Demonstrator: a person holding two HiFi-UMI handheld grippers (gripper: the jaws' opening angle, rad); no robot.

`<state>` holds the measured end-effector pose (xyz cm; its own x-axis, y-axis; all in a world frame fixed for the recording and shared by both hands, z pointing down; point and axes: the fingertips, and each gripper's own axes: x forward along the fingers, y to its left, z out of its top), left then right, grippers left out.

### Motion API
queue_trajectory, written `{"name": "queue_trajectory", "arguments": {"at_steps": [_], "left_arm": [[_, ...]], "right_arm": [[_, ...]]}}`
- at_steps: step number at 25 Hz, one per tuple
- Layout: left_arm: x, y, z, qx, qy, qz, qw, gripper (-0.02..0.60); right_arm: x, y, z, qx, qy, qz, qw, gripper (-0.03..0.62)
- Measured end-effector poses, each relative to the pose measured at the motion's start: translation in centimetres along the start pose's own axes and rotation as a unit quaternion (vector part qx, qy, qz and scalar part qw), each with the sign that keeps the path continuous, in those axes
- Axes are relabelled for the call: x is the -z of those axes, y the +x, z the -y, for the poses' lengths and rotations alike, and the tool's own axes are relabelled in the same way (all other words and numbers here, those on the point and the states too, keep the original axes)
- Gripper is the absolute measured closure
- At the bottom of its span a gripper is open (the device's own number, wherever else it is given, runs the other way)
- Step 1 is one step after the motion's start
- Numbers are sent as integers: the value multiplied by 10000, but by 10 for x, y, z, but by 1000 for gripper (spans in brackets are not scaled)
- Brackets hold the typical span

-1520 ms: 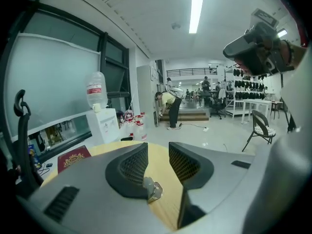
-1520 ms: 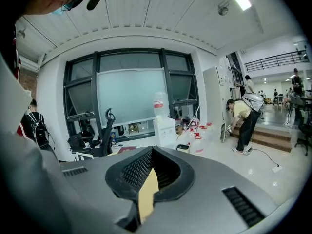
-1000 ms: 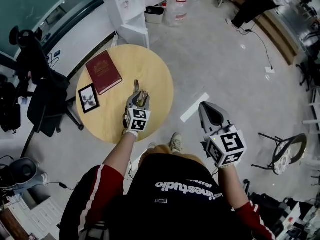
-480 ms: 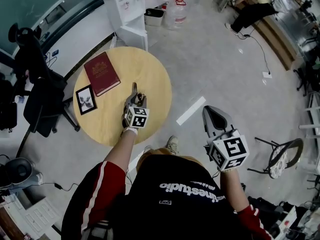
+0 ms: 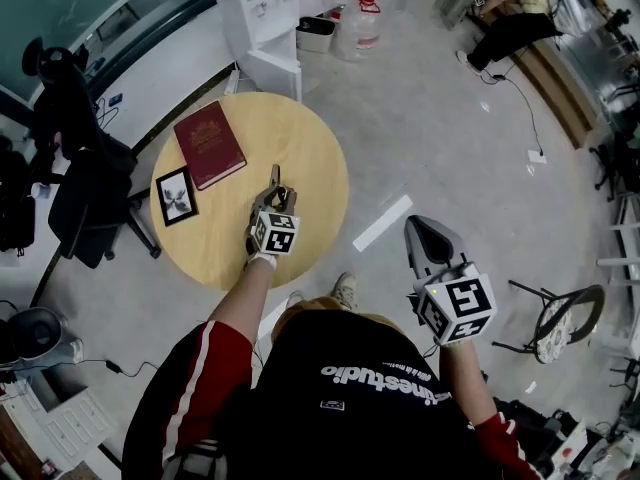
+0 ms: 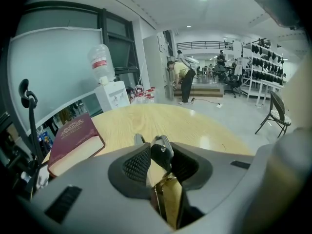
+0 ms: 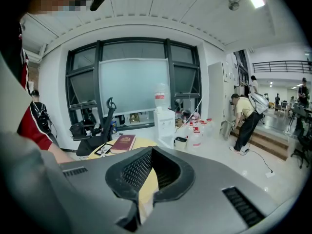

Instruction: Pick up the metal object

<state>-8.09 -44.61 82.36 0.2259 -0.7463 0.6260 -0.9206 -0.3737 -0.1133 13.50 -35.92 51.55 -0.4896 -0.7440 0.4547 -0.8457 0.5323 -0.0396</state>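
Not much has moved since a second ago: my left hand-held gripper (image 5: 276,186) is over the same near part of the round wooden counter (image 5: 305,138), and my right hand-held gripper (image 5: 420,224) is again out over the floor, to the right of the counter.

My left hand-held gripper's jaws are closing. The metal object (image 6: 165,184) stands between them. It has a black top with a shiny rim and a gold body, and it fills the gap between the two pads, so they press on it from both sides. I cannot tell if it is up off the counter or sitting on it.

My right hand-held gripper is narrow. Its jaw tips are together and it holds nothing.

On the far left part of the counter lies a dark red book (image 5: 209,145). A small black picture frame (image 5: 177,195) lies flat just beside it, nearer to me and more to the left. Both are to the left of my left hand-held gripper and apart from it. A black chair (image 5: 85,183) stands on the floor left of the counter.
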Motion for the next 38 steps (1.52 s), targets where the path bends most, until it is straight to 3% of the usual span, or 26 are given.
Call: {"name": "queue_trajectory", "arguments": {"at_steps": [4,17,23,33,38], "left_arm": [[1,-6,-6,-9,-79,-51,10000,489],[-3,-19,-15,158,-644,-31,9978,512],[-6,-22,-21,173,-680,24,9975,549],[-7,-33,-23,312,-618,10,9976,558],[-10,-44,-26,372,-792,155,9960,558]], "right_arm": [[-9,3,-6,-77,-23,47,10000,566],[-18,0,-20,-61,-51,115,9999,566],[-17,-4,-24,19,-13,141,9999,566],[-21,-3,-36,35,20,176,9998,566],[-25,-3,-46,12,-21,191,9998,566]]}}
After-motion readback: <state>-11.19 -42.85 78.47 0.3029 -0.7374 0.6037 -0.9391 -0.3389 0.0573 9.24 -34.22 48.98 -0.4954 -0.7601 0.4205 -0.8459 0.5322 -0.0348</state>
